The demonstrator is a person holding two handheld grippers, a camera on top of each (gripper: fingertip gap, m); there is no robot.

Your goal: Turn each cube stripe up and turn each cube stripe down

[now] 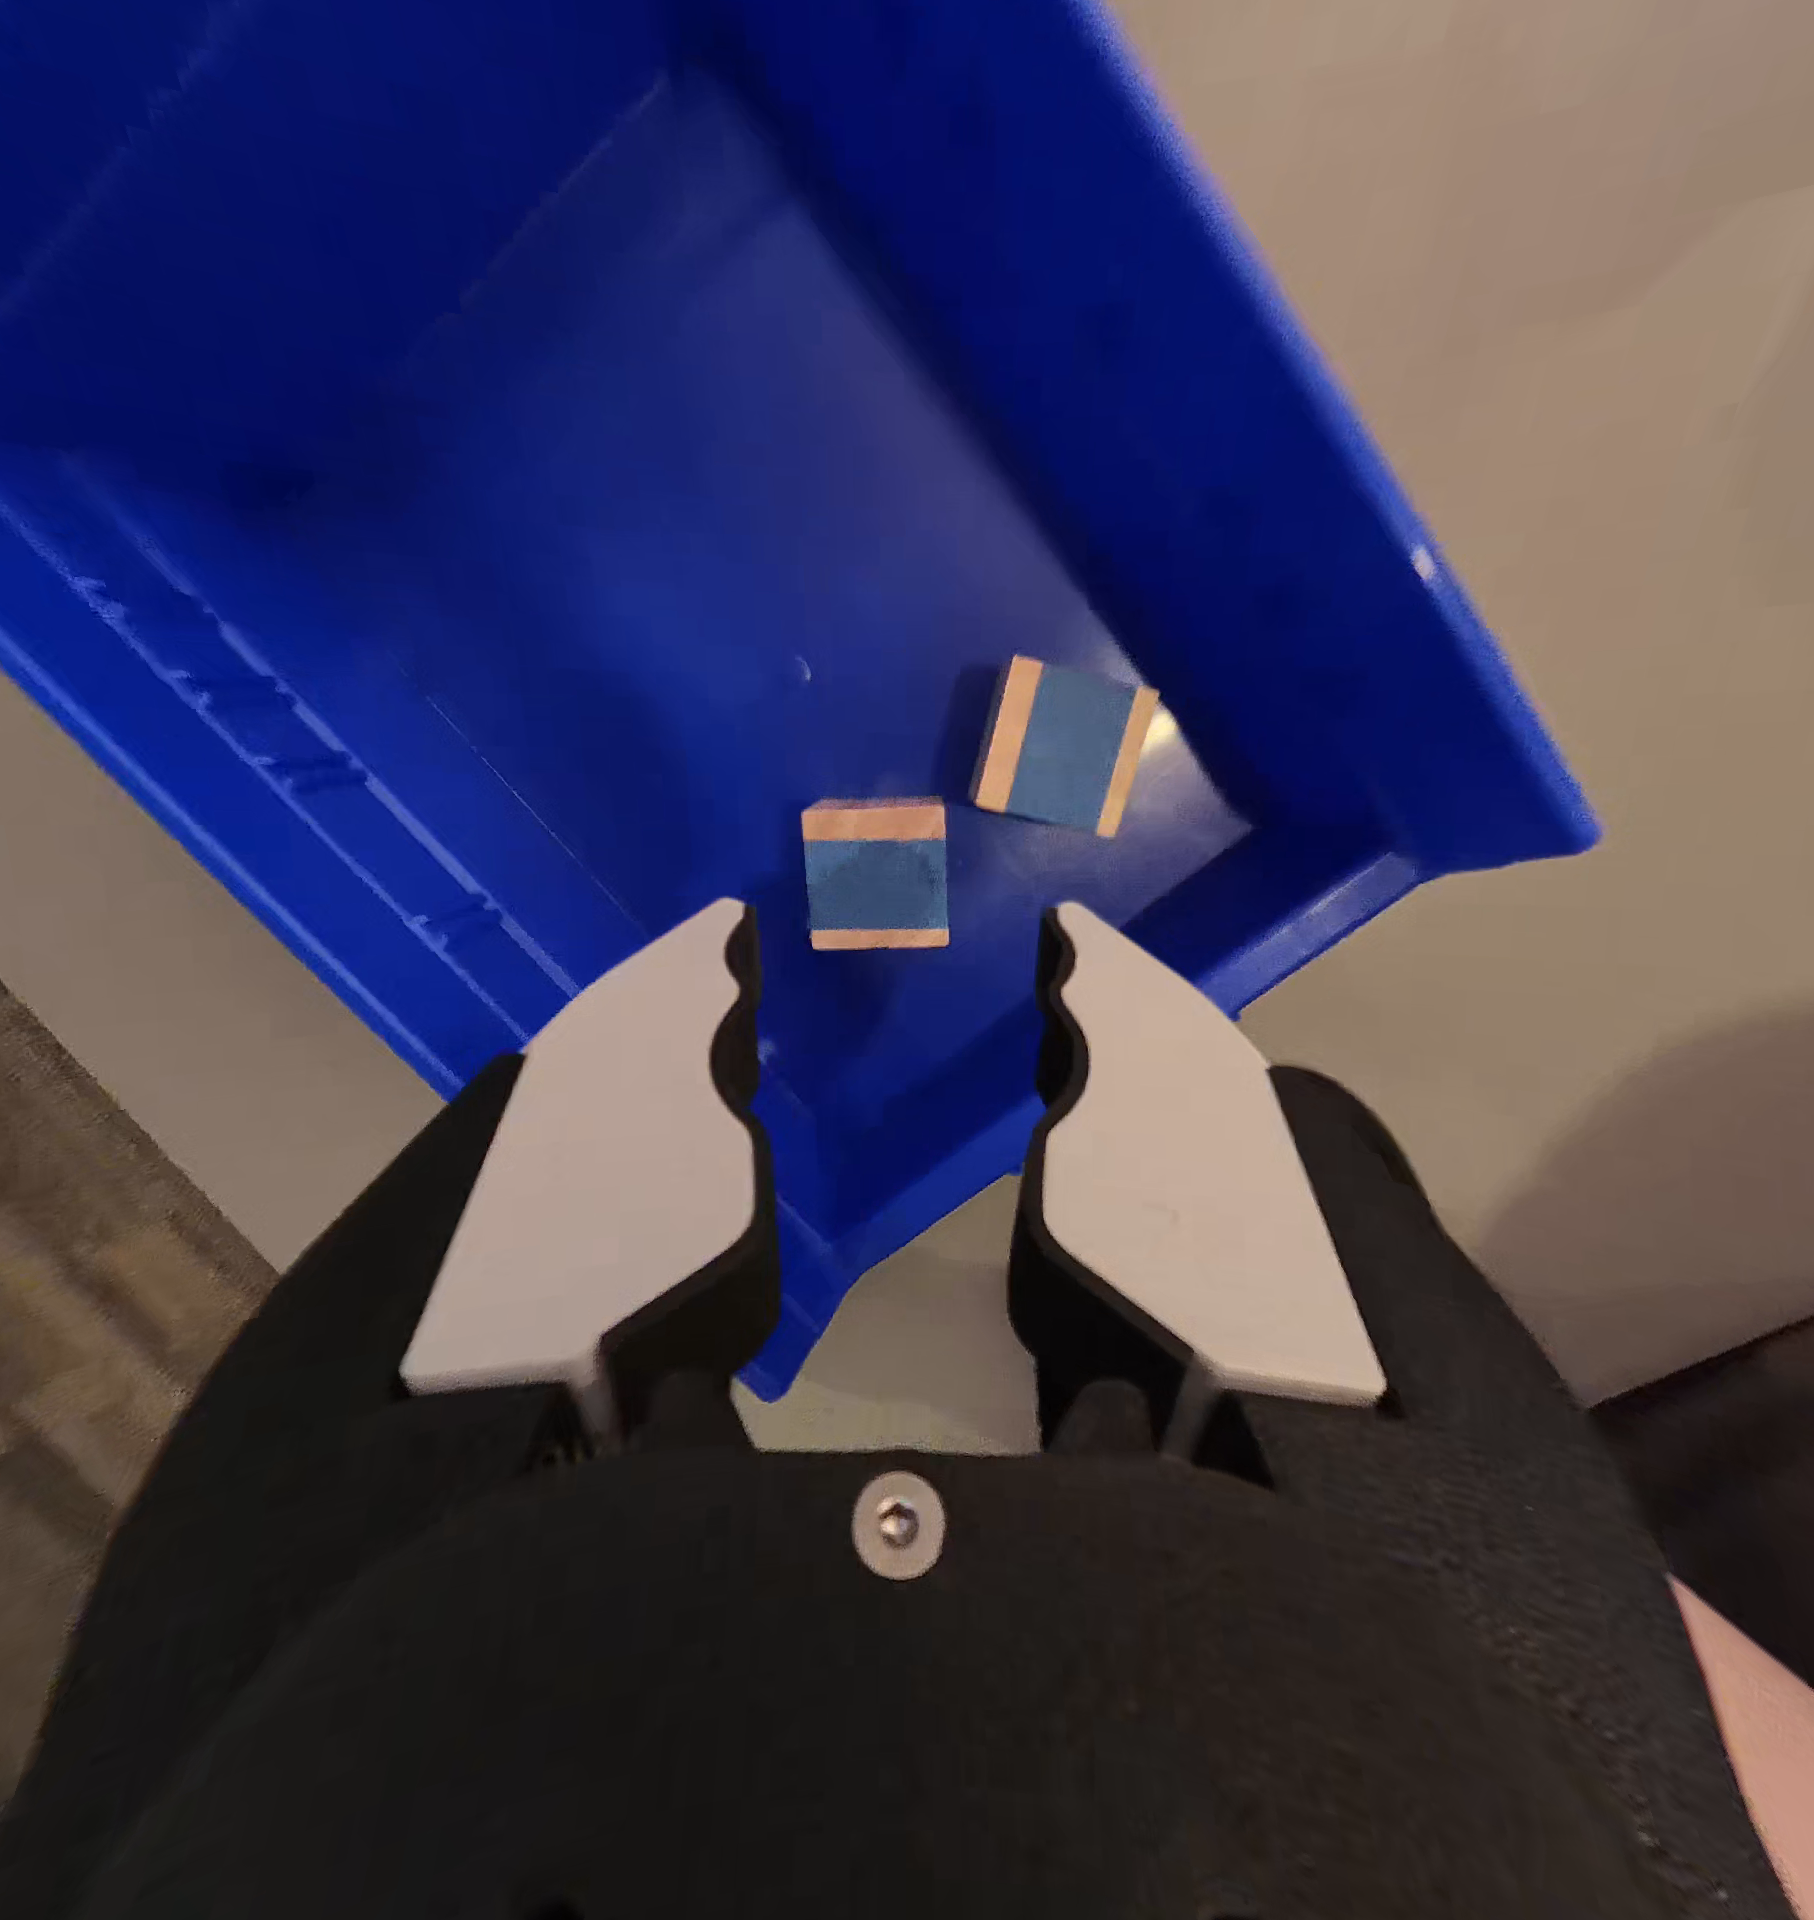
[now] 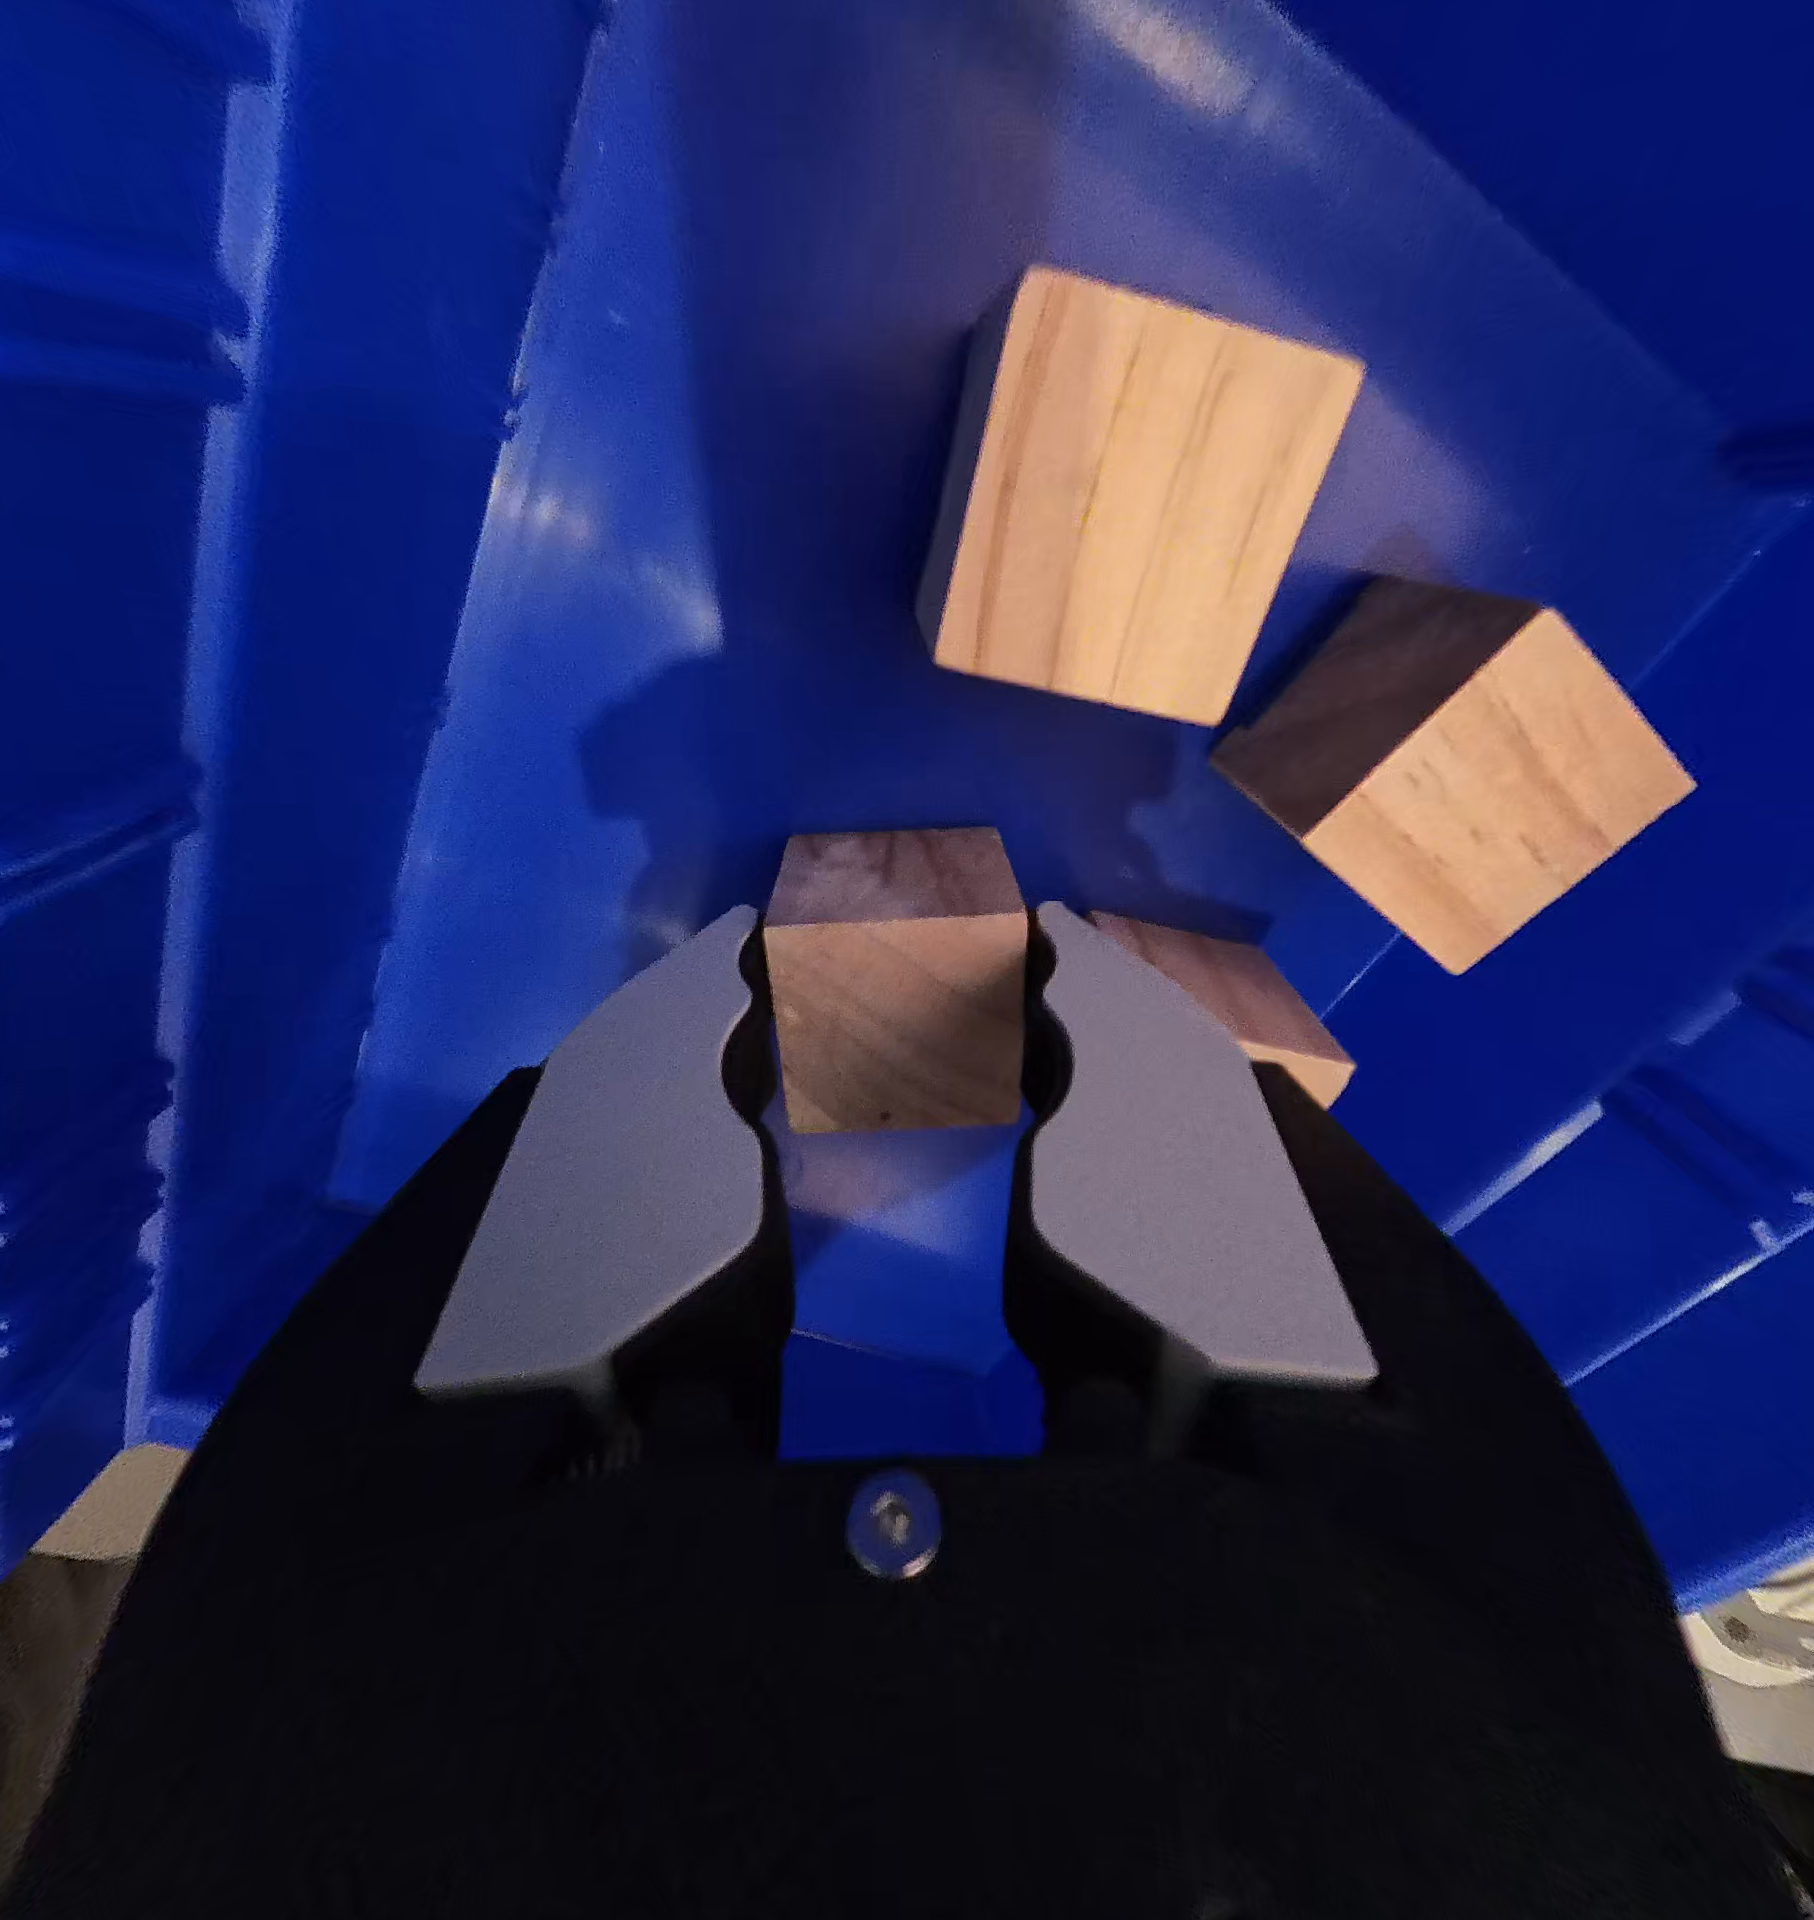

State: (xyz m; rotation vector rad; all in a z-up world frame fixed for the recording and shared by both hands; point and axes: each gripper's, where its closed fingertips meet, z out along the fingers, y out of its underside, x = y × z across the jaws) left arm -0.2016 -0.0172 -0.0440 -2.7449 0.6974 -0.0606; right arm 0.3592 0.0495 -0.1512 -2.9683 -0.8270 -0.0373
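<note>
Two cubes in the left wrist view already lie stripe up: one (image 1: 875, 873) just ahead of the left gripper (image 1: 895, 920), the other (image 1: 1064, 746) beside it, nearer the corner of a blue bin (image 1: 1298, 520). Both sit on the bin floor toward its near end, apart from each other. The left gripper's fingers (image 1: 664, 1039) stand apart, holding nothing, hovering over the bin's near rim.

In the right wrist view, the right gripper (image 2: 895, 920) is clamped on a plain-faced wooden cube (image 2: 898, 1018), inside a blue bin (image 2: 467, 520). Three more cubes lie on that bin's floor showing only bare wood: a large-looking pale one (image 2: 1131, 488), one with a dark shaded side (image 2: 1454, 779), and one (image 2: 1256, 997) partly hidden behind the right finger. No stripe shows on any of these, so they may be stripe down, or not.

My guess is the work is midway, with the gripped cube now being turned.
</note>
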